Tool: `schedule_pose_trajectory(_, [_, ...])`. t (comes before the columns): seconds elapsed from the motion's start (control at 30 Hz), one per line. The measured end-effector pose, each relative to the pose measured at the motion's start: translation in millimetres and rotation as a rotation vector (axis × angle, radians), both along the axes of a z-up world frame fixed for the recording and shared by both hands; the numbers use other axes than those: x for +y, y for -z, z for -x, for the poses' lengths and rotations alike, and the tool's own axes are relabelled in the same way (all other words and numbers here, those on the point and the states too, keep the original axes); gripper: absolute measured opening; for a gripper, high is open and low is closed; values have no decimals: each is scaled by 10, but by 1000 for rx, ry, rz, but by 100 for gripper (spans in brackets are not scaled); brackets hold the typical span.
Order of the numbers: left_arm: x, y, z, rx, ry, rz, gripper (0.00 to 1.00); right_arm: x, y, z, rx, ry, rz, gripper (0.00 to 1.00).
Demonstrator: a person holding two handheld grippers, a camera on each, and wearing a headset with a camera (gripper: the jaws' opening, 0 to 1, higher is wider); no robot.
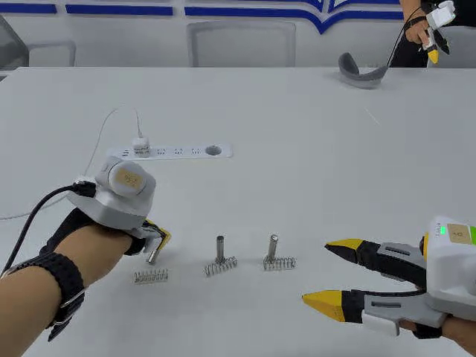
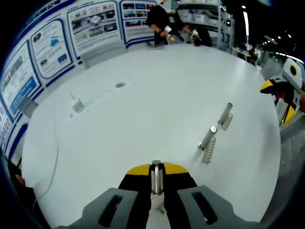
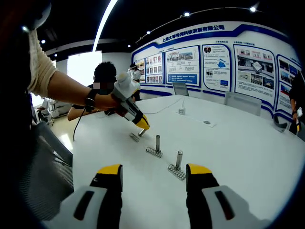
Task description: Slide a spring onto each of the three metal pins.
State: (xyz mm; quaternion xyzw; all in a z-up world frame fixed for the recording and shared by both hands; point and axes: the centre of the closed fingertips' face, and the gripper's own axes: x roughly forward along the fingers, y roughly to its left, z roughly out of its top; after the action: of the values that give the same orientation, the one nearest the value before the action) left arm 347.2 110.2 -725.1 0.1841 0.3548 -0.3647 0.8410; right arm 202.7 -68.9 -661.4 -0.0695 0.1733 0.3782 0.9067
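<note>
Gripping one metal pin point(image 2: 156, 177) between its closed jaws, the left tool point(image 1: 157, 239) needs it steadied upright; its spring point(image 1: 151, 276) lies just beneath on the table point(image 1: 297, 149). Right tool point(image 1: 318, 272) gapes wide.

A white table point(image 1: 320, 141), mostly bare. Near its front edge a middle pin point(image 1: 220, 248) and a right pin point(image 1: 273, 246) stand upright with a gap between them; springs point(image 1: 221, 266) lie at their feet. Open tabletop separates them from the right gripper point(image 1: 320, 272). The left gripper point(image 1: 156, 244), clamped on a third pin point(image 1: 152, 256), sits close on their left. A power strip point(image 1: 175, 152) lies well behind.
</note>
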Motion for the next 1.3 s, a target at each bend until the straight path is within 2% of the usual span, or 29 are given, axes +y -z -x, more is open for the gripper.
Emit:
schedule_pose_trajectory(0.33, [68, -38, 23, -30, -36, 45, 7, 16, -13, 33, -1, -4, 5, 55])
schedule_pose_trajectory(0.53, [63, -52, 53, -44, -53, 77, 7, 30, -27, 24, -4, -7, 5, 55])
schedule_pose_trajectory(0.67, [48, -66, 81, -48, -67, 113, 7, 34, -26, 17, -3, -8, 3, 55])
schedule_pose_trajectory(0.83, [44, -80, 111, -61, -76, 129, 7, 48, -12, 23, 0, -11, 5, 55])
schedule_pose_trajectory(0.93, [53, -88, 108, -68, -94, 159, 7, 58, -13, 27, 1, -12, 4, 55])
schedule_pose_trajectory(1.07, [73, -82, 99, -63, -115, 191, 7, 57, -18, 27, 1, -12, 5, 55])
schedule_pose_trajectory(1.2, [66, -89, 129, -63, -114, 193, 7, 60, -22, 26, 0, -12, 6, 54])
schedule_pose_trajectory(1.3, [38, -102, 157, -77, -98, 204, 7, 72, -18, 31, 1, -14, 6, 54])
